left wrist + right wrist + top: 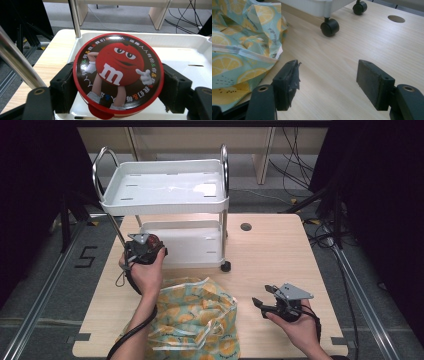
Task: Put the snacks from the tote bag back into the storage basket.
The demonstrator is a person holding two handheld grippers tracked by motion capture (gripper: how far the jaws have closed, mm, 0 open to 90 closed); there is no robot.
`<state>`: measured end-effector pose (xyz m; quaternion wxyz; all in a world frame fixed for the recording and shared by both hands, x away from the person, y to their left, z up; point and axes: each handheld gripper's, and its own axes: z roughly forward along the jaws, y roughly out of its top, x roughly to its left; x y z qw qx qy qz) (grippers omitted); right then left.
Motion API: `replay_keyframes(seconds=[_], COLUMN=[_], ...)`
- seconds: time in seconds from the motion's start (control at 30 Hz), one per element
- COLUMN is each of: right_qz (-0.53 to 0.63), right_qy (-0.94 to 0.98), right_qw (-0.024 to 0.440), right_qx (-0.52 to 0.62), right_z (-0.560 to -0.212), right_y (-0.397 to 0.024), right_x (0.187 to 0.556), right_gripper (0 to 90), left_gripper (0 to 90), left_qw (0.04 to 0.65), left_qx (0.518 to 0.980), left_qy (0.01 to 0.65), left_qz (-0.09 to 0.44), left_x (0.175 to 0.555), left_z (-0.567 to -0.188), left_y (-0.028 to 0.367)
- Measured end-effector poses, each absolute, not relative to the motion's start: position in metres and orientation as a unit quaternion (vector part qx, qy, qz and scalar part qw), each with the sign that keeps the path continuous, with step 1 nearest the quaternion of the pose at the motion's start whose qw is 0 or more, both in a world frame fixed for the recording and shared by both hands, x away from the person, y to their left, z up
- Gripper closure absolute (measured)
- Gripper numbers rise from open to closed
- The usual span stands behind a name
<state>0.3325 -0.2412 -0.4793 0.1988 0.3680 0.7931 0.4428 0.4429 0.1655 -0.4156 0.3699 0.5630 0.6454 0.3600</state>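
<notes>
Red round tin [118,74], its lid printed with a red candy character, is sitting squeezed between the two black jaws of the left claw [117,90], one pad pressing on each side of its rim. In the left gripper view the tin is hovering over the near corner of the lower tray [190,56] of the white cart [165,190], just beside one of the cart's metal posts [75,18]. From the high view the left claw [145,247] is reaching toward that lower tray at the cart's front left. The right claw [328,85] is standing wide apart with nothing between its pads, hanging low over the bare wooden table [352,42], near the lemon-print bag [197,317] and well apart from the tin.
</notes>
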Motion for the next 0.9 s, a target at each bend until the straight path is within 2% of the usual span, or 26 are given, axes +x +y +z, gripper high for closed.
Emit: replay_keyframes(seconds=[0.13,0.27,0.37,0.9], right_qz=[0.445,0.443,0.445,0.444], right_qy=[0.794,0.793,0.797,0.800], right_qw=[0.208,0.198,0.218,0.216], right_qx=[0.359,0.368,0.344,0.341], right_z=[-0.4798,-0.4793,-0.4798,-0.4800], right_y=[-0.2422,-0.2412,-0.2432,-0.2427], right_x=[0.3345,0.3326,0.3367,0.3367], right_gripper=[35.2,35.2,35.2,35.2], left_gripper=[25.5,25.5,25.5,25.5], left_qw=[0.368,0.357,0.357,0.358], left_qx=[0.564,0.572,0.573,0.571], left_qy=[0.646,0.644,0.643,0.645], left_qz=[0.359,0.360,0.361,0.360], left_x=[0.4443,0.4447,0.4443,0.4463], left_z=[-0.4171,-0.4182,-0.4179,-0.4186], left_y=[0.1654,0.1675,0.1680,0.1702])
